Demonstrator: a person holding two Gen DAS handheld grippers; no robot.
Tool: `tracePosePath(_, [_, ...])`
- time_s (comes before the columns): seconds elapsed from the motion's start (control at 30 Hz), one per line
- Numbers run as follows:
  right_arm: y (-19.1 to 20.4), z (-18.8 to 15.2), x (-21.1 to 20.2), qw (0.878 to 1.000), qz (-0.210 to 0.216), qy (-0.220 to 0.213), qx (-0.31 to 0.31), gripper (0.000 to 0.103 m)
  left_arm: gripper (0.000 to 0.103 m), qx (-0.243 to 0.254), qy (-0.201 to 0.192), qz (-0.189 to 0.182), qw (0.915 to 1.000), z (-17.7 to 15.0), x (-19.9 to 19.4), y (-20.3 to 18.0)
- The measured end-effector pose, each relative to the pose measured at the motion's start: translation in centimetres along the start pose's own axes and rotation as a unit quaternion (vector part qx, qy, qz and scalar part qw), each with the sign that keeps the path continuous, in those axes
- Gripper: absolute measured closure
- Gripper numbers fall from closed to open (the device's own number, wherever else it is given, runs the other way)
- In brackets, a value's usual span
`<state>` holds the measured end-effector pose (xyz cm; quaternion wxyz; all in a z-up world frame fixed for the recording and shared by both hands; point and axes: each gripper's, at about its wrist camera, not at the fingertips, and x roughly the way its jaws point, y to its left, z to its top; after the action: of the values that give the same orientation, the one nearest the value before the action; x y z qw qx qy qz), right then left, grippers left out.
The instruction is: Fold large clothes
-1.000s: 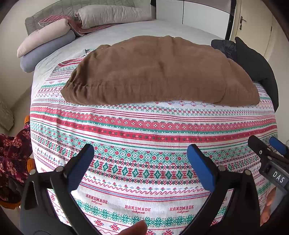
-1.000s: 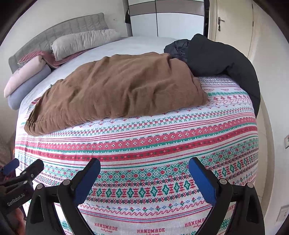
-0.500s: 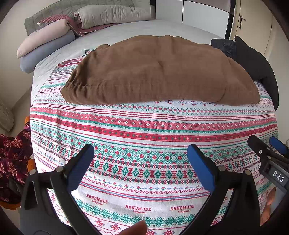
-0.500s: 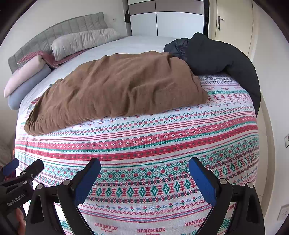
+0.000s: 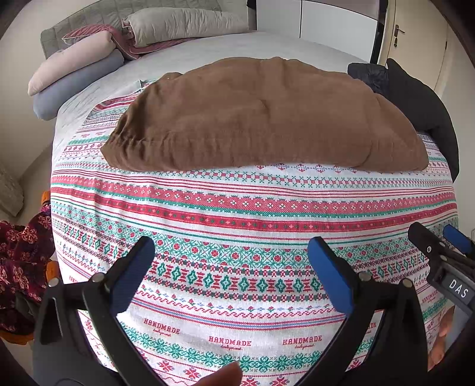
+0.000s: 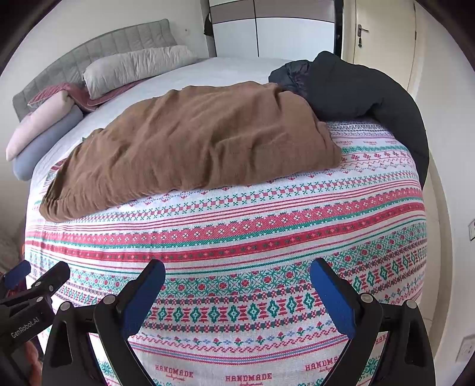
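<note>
A large brown garment (image 5: 261,118) lies spread in a loose mound across the middle of the bed, on a red, green and white patterned cloth (image 5: 237,219). It also shows in the right wrist view (image 6: 193,142). My left gripper (image 5: 231,261) is open and empty, hovering over the near part of the patterned cloth, well short of the brown garment. My right gripper (image 6: 237,282) is open and empty too, beside it to the right, also over the near part of the cloth. The right gripper shows at the left view's right edge (image 5: 439,246).
A black jacket (image 6: 365,89) lies at the bed's far right, touching the brown garment. Pillows (image 5: 178,26) and rolled bolsters (image 5: 71,77) sit at the headboard. A dark floral cloth (image 5: 20,267) is off the bed's left side. A wardrobe (image 6: 273,35) and a door (image 6: 383,38) stand behind.
</note>
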<state>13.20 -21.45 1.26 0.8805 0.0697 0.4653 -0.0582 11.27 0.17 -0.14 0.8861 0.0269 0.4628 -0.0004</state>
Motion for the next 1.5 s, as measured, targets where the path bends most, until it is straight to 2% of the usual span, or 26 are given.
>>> tracePosePath(1.5, [0.07, -0.59, 0.37, 1.000, 0.001, 0.007, 0.000, 0.004, 0.001, 0.007, 0.004, 0.001, 1.0000, -0.20, 0.09, 0.38])
